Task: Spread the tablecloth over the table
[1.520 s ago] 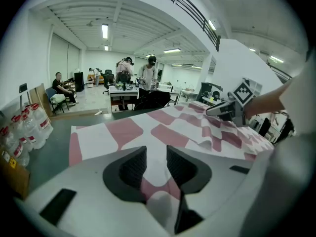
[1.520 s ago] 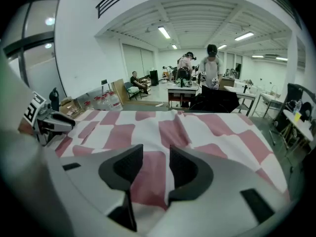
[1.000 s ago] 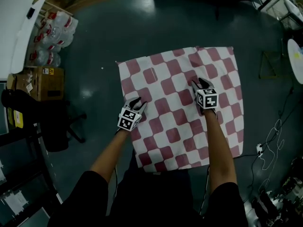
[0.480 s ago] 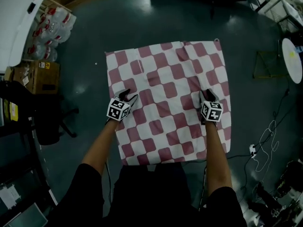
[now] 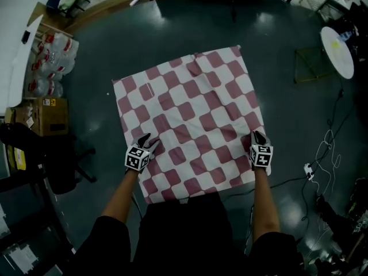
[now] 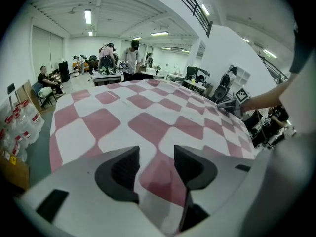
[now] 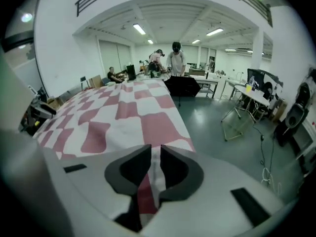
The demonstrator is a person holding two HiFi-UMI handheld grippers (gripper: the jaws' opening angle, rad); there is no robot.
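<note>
The red-and-white checked tablecloth (image 5: 187,122) lies spread before me; a brown cardboard box (image 5: 43,115) sits on the floor (image 5: 276,39) to its left, a round white table (image 5: 338,52) beyond its far right corner.

A dark, glossy floor (image 5: 276,27) spreads all around you, catching glints from the ceiling strip lights (image 6: 88,17). Take the cardboard box (image 5: 45,115) on your left as your mark. Shrink-wrapped packs of bottles (image 5: 50,62) are stacked just beyond it and a black chair (image 5: 54,160) stands on its near side. Well across the floor from it are a round white table (image 5: 337,52) and loose cables (image 5: 332,148). Far beyond the box, people (image 6: 132,53) stand at desks between white walls (image 7: 64,38).
</note>
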